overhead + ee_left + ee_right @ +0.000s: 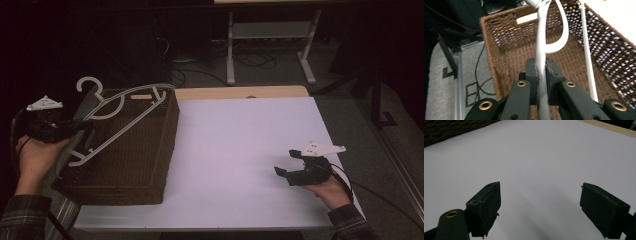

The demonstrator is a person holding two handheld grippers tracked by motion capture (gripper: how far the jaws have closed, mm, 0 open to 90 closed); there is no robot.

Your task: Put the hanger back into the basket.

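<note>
Over the basket (125, 165), left gripper (82, 125) clamps the hanger (120, 112).

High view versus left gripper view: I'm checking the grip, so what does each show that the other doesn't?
High view alone: the hanger's hook, the white table and the open right gripper resting on it. Left gripper view alone: the pads pinching the hanger's bar. Both: the left gripper shut on the white hanger over the brown basket.
</note>
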